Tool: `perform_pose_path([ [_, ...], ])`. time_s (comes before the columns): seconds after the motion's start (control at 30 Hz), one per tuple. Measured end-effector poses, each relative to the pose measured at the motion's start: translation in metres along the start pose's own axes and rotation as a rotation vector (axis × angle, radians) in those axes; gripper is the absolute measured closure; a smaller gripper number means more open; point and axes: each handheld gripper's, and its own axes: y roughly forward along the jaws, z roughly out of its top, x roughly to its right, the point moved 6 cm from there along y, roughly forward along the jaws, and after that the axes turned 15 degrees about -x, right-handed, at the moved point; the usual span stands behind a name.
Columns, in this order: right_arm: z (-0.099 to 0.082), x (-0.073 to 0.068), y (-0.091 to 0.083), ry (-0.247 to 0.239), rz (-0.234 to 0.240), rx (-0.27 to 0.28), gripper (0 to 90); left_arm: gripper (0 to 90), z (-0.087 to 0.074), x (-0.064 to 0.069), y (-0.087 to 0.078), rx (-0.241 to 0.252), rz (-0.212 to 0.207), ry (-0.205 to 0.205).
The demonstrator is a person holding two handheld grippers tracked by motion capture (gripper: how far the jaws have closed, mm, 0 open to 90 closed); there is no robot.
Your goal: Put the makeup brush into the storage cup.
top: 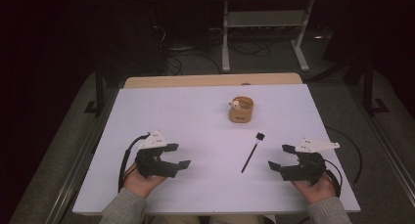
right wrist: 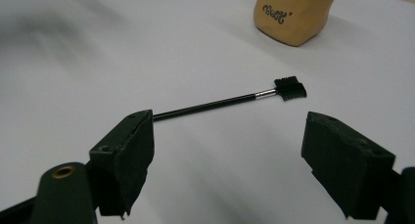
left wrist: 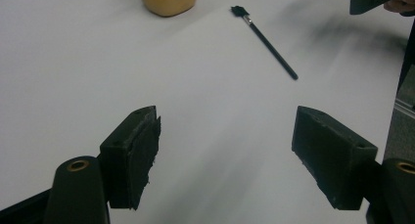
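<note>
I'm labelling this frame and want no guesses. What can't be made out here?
- Tan cup: contents too small in the high view; top cut off by the edge in both gripper views.
- Cup lettering: too blurred to read.
- Brush: handle end hidden behind the right gripper's jaw.

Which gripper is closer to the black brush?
The right gripper: the black brush lies just off its open jaws, while the left gripper sits farther across the table.
</note>
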Motion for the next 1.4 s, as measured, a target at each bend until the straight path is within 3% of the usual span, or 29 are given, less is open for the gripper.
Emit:
perform_pose_path([
  [0.1, 0.000, 0.001, 0.001, 0.000, 0.000, -0.007, 18.8, 25.5, 0.021, 0.008, 0.013, -0.031, -0.039, 0.024],
  [0.3, 0.001, 0.002, 0.000, -0.012, 0.000, 0.001, 19.6, 25.4, 0.054, 0.020, 0.033, -0.077, -0.057, 0.078],
  [0.43, 0.001, 0.003, -0.002, -0.005, 0.000, 0.003, 19.6, 25.7, 0.070, 0.024, 0.047, -0.104, -0.080, 0.075],
  [0.53, 0.001, 0.005, -0.004, 0.002, 0.005, 0.013, 19.5, 32.3, 0.080, 0.027, 0.056, -0.130, -0.080, 0.101],
  [0.63, 0.002, 0.005, -0.004, 0.000, 0.005, 0.016, 19.4, 32.3, 0.090, 0.028, 0.067, -0.170, -0.076, 0.108],
  [0.87, 0.002, 0.006, -0.001, -0.003, 0.002, 0.009, 19.3, 34.3, 0.115, 0.029, 0.093, -0.215, -0.093, 0.074],
  [0.9, 0.002, 0.006, -0.001, -0.002, 0.002, 0.009, 19.3, 35.0, 0.120, 0.031, 0.101, -0.232, -0.070, 0.091],
  [1.0, 0.002, 0.006, -0.001, 0.003, 0.006, 0.008, 19.3, 38.4, 0.125, 0.031, 0.107, -0.239, -0.058, 0.113],
  [1.4, 0.002, 0.008, 0.000, 0.001, 0.003, 0.005, 19.6, 45.1, 0.143, 0.040, 0.148, -0.308, -0.076, 0.063],
])
